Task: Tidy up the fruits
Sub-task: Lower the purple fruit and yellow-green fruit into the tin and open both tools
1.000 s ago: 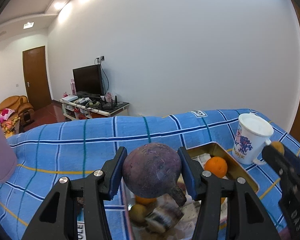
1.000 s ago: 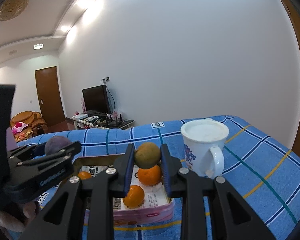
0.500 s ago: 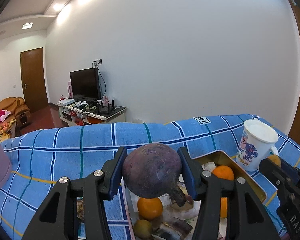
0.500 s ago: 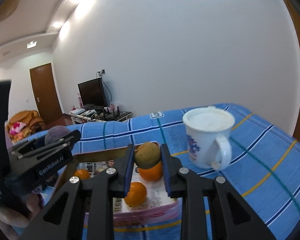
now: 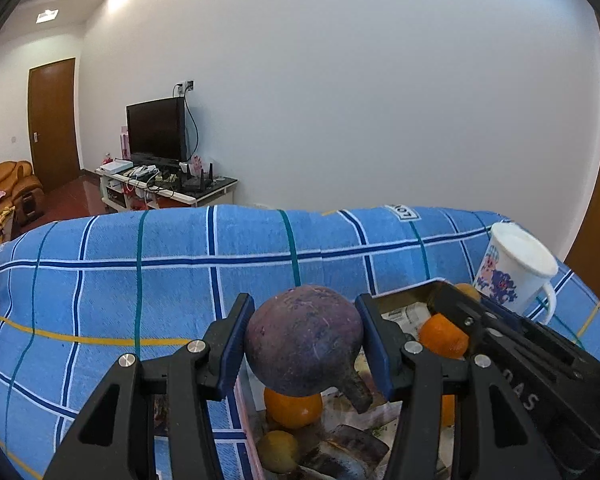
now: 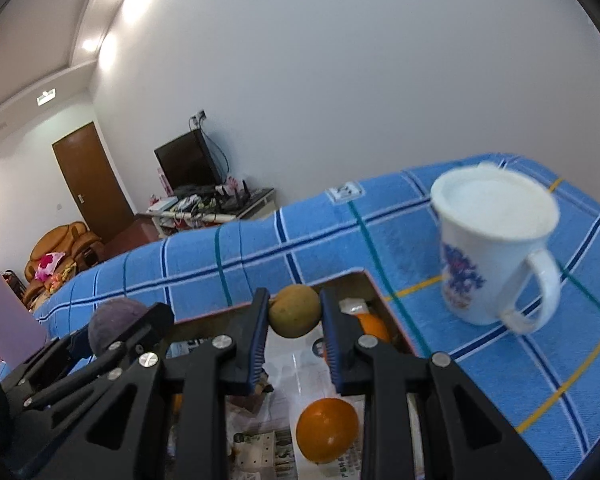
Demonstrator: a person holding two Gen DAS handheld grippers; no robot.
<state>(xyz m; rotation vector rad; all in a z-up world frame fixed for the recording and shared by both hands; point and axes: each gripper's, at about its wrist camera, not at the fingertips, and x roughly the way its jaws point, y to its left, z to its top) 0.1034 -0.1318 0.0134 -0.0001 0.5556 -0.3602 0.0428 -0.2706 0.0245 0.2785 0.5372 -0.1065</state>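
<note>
My left gripper (image 5: pixel 304 316) is shut on a round dark purple fruit (image 5: pixel 304 344) with a short stem, held above the near left part of an open tin box (image 6: pixel 320 285) lined with newspaper. My right gripper (image 6: pixel 295 306) is shut on a small yellow-green fruit (image 6: pixel 295 316) over the tin's far side. In the tin lie oranges (image 6: pixel 327 428) (image 5: pixel 293 408) and another yellow-green fruit (image 5: pixel 278 450). In the right wrist view the left gripper with the purple fruit (image 6: pixel 114 324) shows at the left.
The tin stands on a blue checked cloth (image 5: pixel 180 264). A white mug (image 6: pixel 492 248) with a blue print stands just right of the tin. A pink object (image 6: pixel 4 320) stands at the far left. A white wall lies behind the table.
Both grippers have moved in over the tin and sunk a little, each keeping its fruit. The right one has swung and rolled, so the mug looks nearer and tilted.
</note>
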